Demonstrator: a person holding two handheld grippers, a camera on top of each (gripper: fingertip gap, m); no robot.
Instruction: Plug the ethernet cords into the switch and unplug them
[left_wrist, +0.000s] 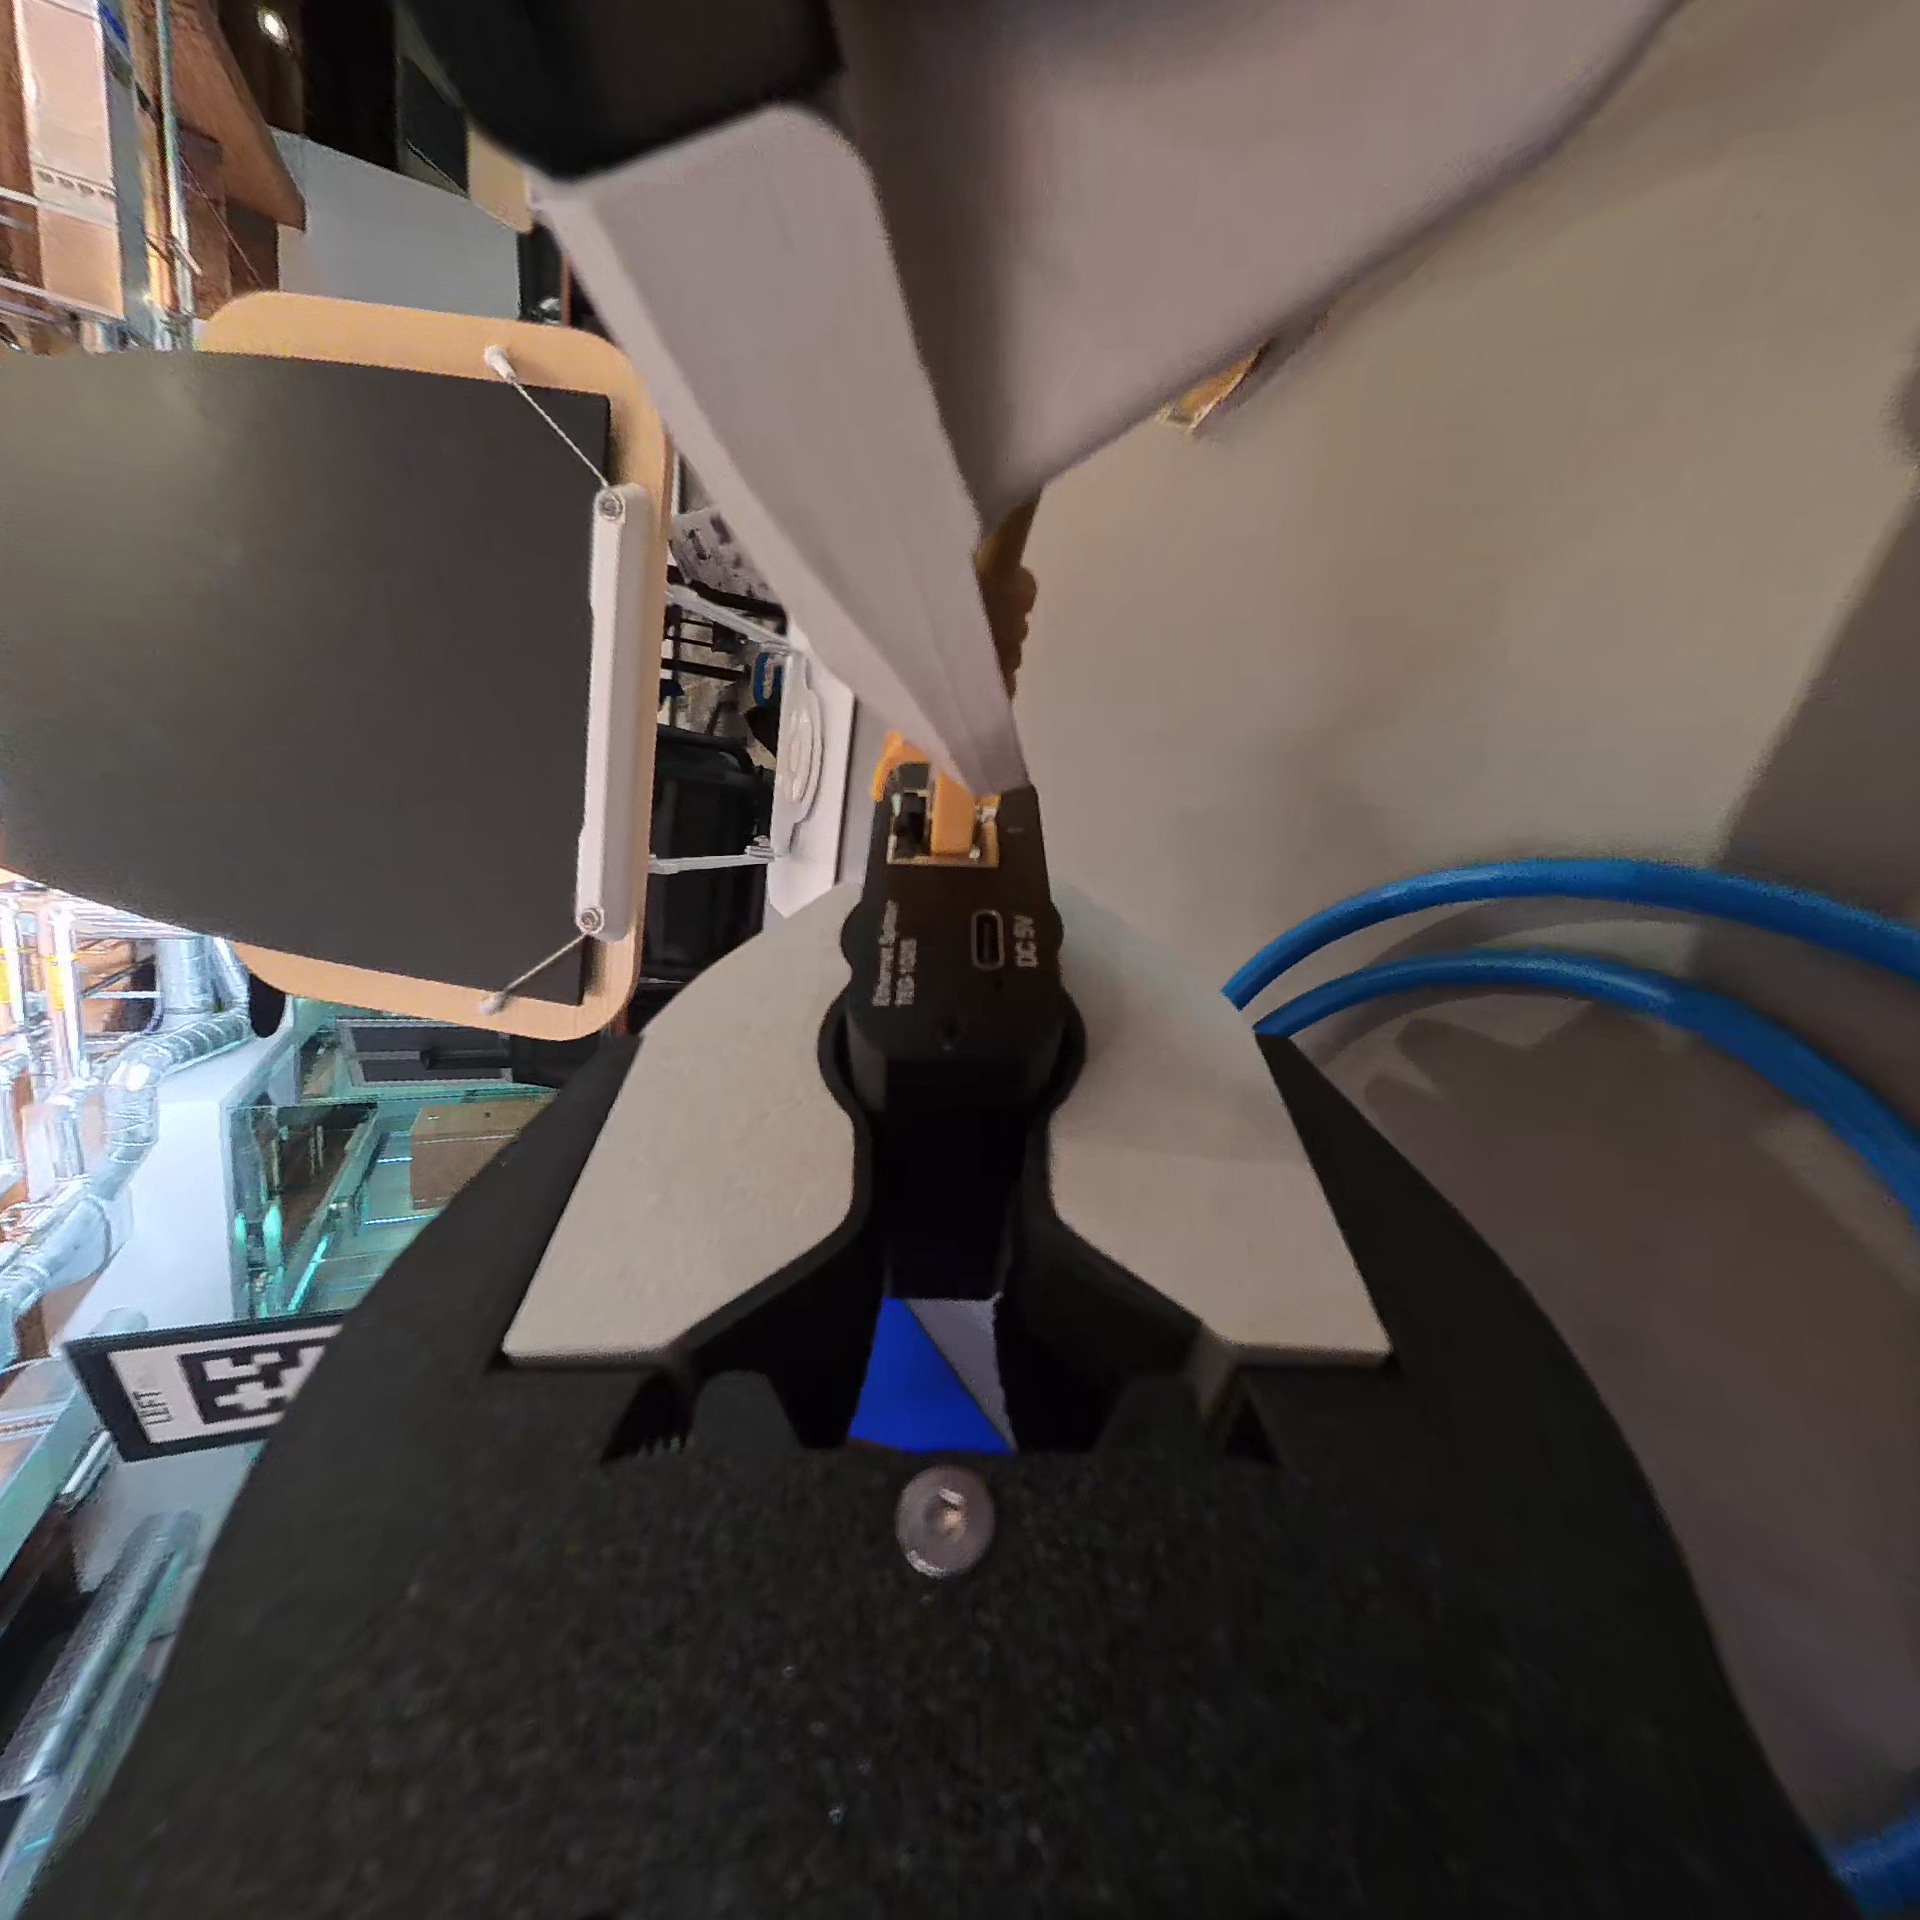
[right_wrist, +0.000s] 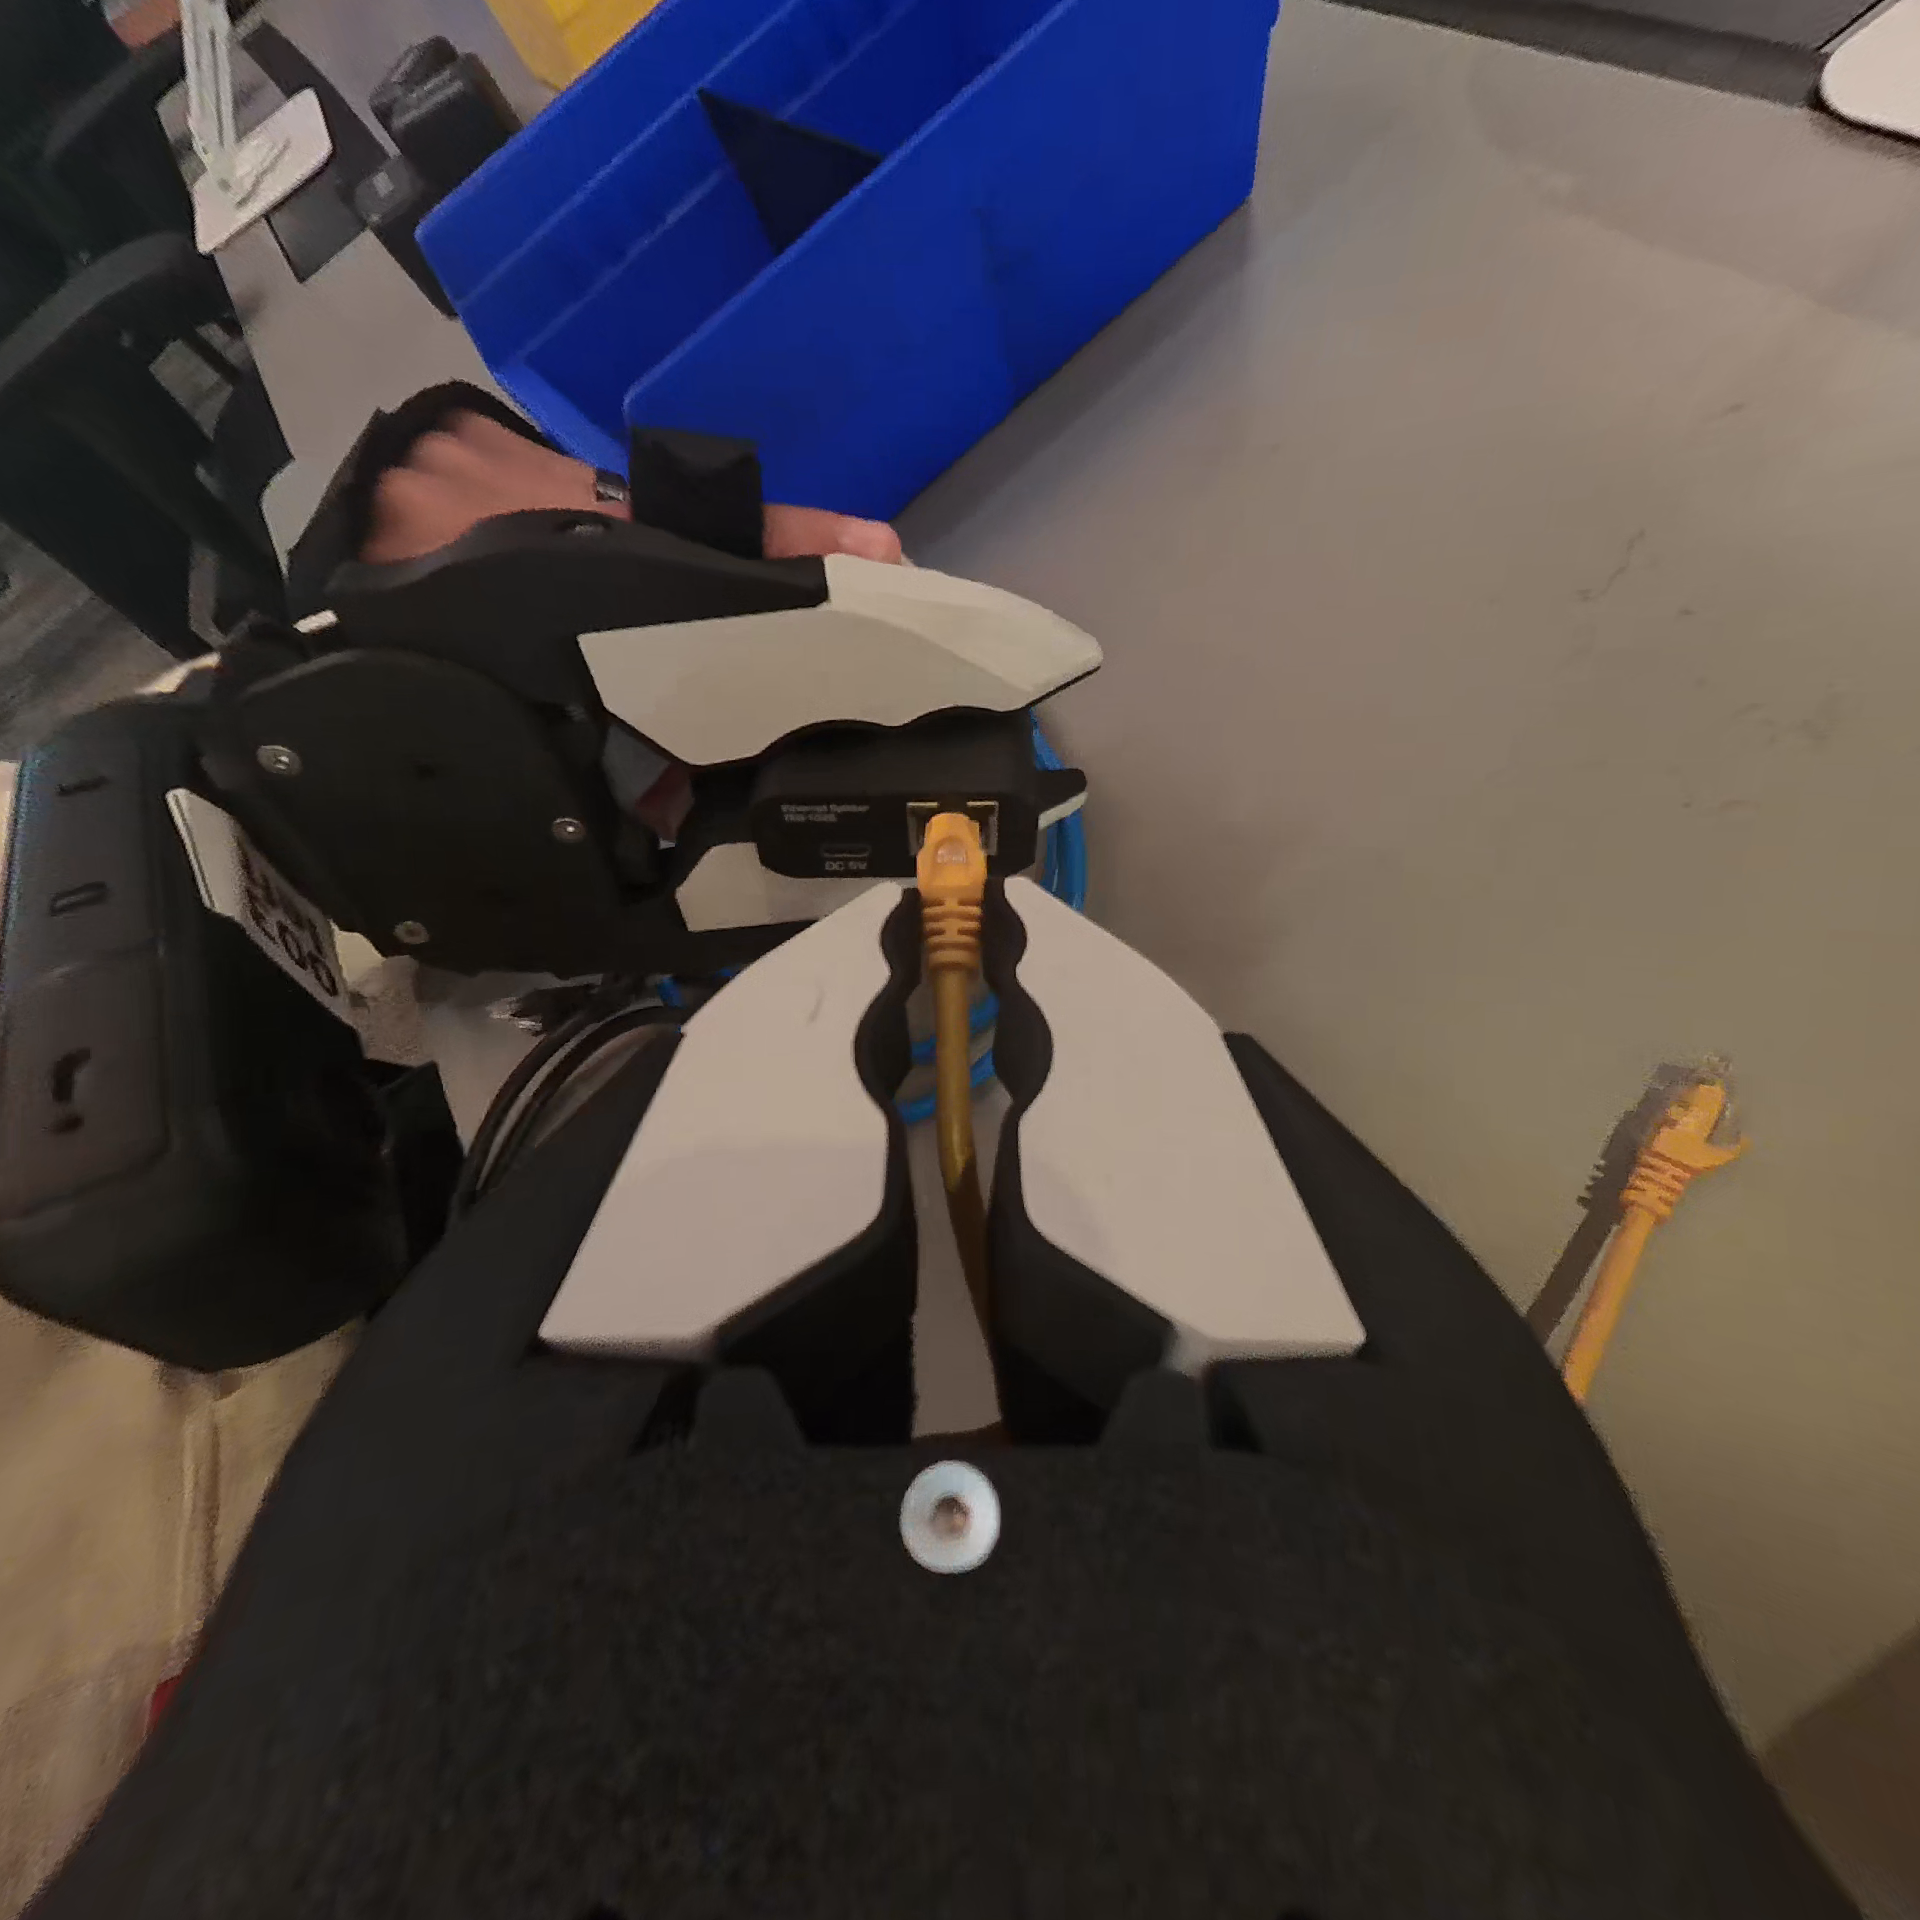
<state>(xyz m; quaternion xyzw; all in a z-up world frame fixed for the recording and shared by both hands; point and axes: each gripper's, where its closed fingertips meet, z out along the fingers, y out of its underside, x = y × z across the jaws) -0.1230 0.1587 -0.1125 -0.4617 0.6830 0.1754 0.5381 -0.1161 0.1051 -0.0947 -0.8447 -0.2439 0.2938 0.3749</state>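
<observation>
My left gripper (left_wrist: 956, 987) is shut on the small black switch (left_wrist: 961, 951) and holds it by its sides. An orange ethernet plug (left_wrist: 951, 821) sits in one of the switch's two ports; the port beside it is empty. In the right wrist view my right gripper (right_wrist: 953, 914) is closed around the orange cord (right_wrist: 954, 1060) just behind its plug (right_wrist: 951, 862), which is seated in the switch (right_wrist: 831, 826). The left gripper (right_wrist: 997, 748) holds the switch there just above the grey table. One grey finger (left_wrist: 810, 468) of the right gripper reaches down to the plug.
A second orange plug (right_wrist: 1673, 1132) with a black cord lies on the grey table (right_wrist: 1455, 623) to the right. A blue cable (left_wrist: 1558, 935) coils under the switch. A blue bin (right_wrist: 862, 208) stands behind. A black panel in a tan frame (left_wrist: 312, 644) is at the left. The left gripper's tips are roughly 6 centimetres from the right gripper's.
</observation>
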